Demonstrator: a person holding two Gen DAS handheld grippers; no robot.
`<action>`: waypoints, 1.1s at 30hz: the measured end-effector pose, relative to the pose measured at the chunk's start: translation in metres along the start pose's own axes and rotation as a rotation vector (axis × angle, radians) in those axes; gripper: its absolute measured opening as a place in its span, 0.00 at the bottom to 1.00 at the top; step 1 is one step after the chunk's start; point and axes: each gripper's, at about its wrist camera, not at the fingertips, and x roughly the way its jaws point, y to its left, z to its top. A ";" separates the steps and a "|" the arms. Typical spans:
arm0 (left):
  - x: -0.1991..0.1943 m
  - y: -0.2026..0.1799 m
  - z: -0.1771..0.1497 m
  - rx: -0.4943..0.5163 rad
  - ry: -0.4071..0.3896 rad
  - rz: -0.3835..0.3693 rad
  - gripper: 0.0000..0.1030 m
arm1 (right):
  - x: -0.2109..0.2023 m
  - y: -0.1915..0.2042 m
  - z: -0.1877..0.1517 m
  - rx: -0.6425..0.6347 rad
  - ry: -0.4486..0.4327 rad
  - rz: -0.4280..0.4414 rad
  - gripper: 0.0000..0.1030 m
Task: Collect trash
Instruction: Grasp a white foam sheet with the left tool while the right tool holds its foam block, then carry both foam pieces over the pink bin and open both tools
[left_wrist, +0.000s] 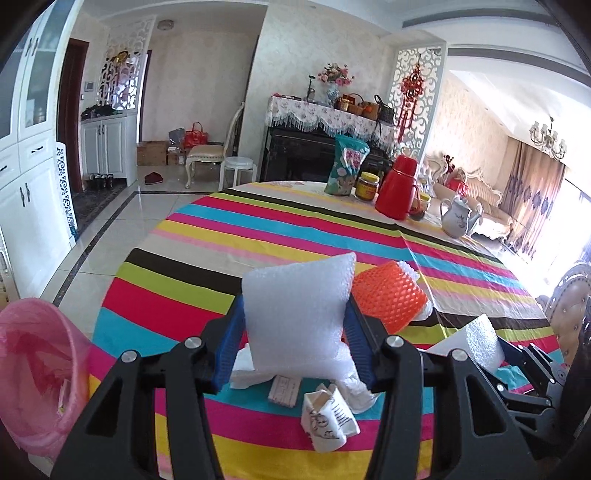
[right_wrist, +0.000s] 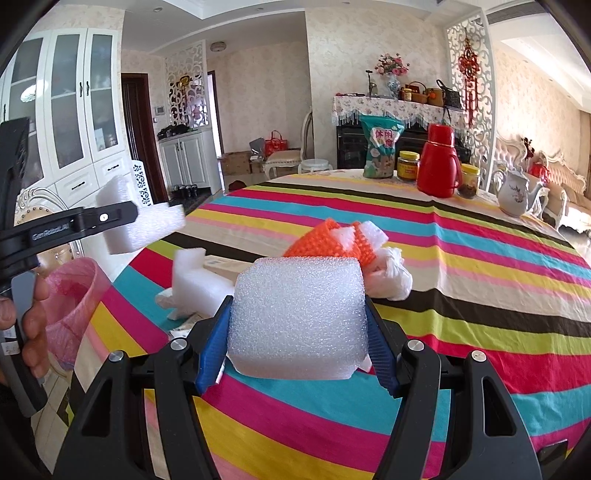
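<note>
My left gripper (left_wrist: 295, 325) is shut on a white foam sheet (left_wrist: 299, 314), held above the striped table; it also shows from the side in the right wrist view (right_wrist: 144, 221). My right gripper (right_wrist: 299, 332) is shut on a white foam block (right_wrist: 299, 317), also seen at the right of the left wrist view (left_wrist: 484, 341). On the table lie an orange foam net (left_wrist: 389, 295), a crumpled white bag (right_wrist: 389, 275), a white foam piece (right_wrist: 195, 284), tissue (left_wrist: 247, 373) and a small torn carton (left_wrist: 328, 421). A pink-lined bin (left_wrist: 37, 373) stands left of the table.
At the table's far side stand a snack bag (left_wrist: 345, 166), a yellow-lidded jar (left_wrist: 367, 186), a red thermos (left_wrist: 397, 186) and a white teapot (left_wrist: 456, 216). White cabinets (left_wrist: 26, 166) line the left wall. A chair (left_wrist: 569, 314) stands at the right.
</note>
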 end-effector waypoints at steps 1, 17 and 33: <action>-0.003 0.004 0.000 -0.005 -0.004 0.005 0.49 | 0.000 0.002 0.001 -0.003 -0.002 0.002 0.61; -0.071 0.085 -0.007 -0.104 -0.074 0.124 0.49 | 0.004 0.051 0.027 -0.040 -0.027 0.089 0.61; -0.140 0.177 -0.022 -0.204 -0.130 0.262 0.49 | 0.015 0.150 0.053 -0.146 -0.042 0.215 0.61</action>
